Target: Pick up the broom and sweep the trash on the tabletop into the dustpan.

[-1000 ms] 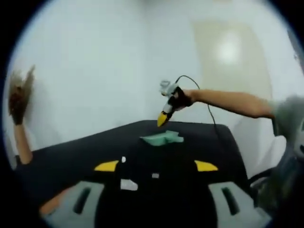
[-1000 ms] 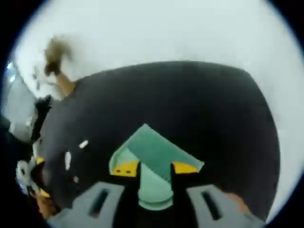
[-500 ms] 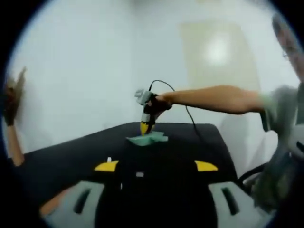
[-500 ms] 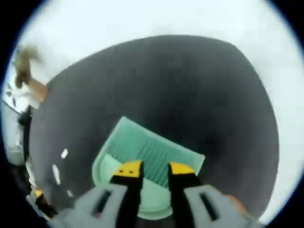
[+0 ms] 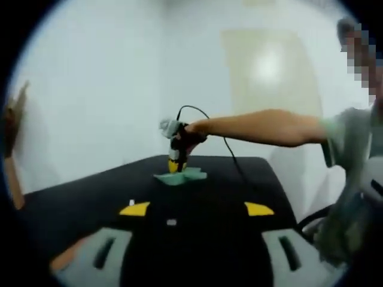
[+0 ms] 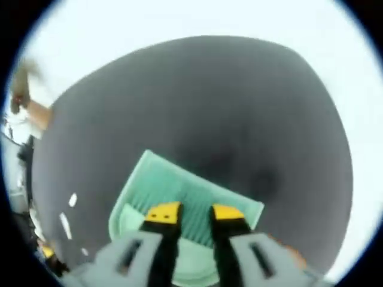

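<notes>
While spread wide over the black tabletop point(image 5: 90, 191), left gripper point(image 5: 196, 208) grasps nothing, white trash scraps point(image 5: 171, 222) between its tips. Hovering released above green dustpan point(image 6: 179, 191), right gripper point(image 6: 195, 213), pan mouth toward 1 o'clock. Broom point(image 6: 24, 95) upright at 10 o'clock; no legible writing

left gripper point(image 5: 196, 208): grey moulded jaw arms with dark slots, yellow tips
right gripper point(image 6: 195, 213): same grey arms, black inner edges, yellow tips
cable point(image 5: 215, 124): thin, black, looping from the right gripper
sleeve point(image 5: 350, 133): short, grey
</notes>
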`<action>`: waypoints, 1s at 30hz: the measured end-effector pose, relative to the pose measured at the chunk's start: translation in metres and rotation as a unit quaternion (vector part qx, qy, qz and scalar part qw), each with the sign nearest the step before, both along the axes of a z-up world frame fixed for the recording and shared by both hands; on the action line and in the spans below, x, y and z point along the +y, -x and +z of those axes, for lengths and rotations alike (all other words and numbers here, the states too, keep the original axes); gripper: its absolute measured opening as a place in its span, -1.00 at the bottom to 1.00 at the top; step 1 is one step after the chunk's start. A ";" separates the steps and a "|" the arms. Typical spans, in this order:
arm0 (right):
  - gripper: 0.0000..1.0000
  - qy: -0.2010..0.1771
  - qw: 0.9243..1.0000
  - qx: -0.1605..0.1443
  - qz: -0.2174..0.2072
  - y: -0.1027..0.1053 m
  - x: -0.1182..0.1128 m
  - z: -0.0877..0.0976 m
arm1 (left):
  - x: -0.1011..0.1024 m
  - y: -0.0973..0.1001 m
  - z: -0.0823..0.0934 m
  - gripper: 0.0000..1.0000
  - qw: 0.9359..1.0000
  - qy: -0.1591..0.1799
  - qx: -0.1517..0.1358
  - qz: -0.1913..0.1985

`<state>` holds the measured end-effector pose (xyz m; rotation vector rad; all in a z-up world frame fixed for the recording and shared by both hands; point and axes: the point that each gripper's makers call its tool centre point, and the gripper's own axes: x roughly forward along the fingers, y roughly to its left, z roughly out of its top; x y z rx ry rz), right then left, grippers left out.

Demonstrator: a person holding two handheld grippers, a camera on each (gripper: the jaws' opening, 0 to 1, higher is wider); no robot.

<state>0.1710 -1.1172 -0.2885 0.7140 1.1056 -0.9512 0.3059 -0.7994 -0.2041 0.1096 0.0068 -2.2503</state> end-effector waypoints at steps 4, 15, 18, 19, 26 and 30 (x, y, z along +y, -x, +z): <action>-0.80 0.018 1.000 0.015 0.013 -0.001 0.000 0.000 | -0.002 -0.002 0.000 0.20 1.000 0.002 0.005 0.002; -0.99 0.037 0.998 -0.027 0.044 -0.002 0.046 0.001 | -0.002 -0.004 -0.003 0.17 1.000 -0.004 0.007 0.014; -0.99 0.047 0.995 -0.032 0.083 -0.006 0.054 0.000 | 0.000 -0.003 0.002 0.16 1.000 -0.001 0.010 0.017; -0.99 0.044 0.995 -0.028 0.080 -0.004 0.059 -0.001 | 0.000 -0.003 0.003 0.16 1.000 0.000 0.010 0.018; -0.99 0.074 0.979 -0.025 0.189 -0.016 0.052 0.018 | 0.000 -0.008 0.004 0.15 0.999 -0.005 0.011 0.033; -0.99 0.088 0.973 -0.032 0.213 -0.018 0.053 0.034 | -0.002 -0.010 0.003 0.14 0.999 -0.011 0.011 0.042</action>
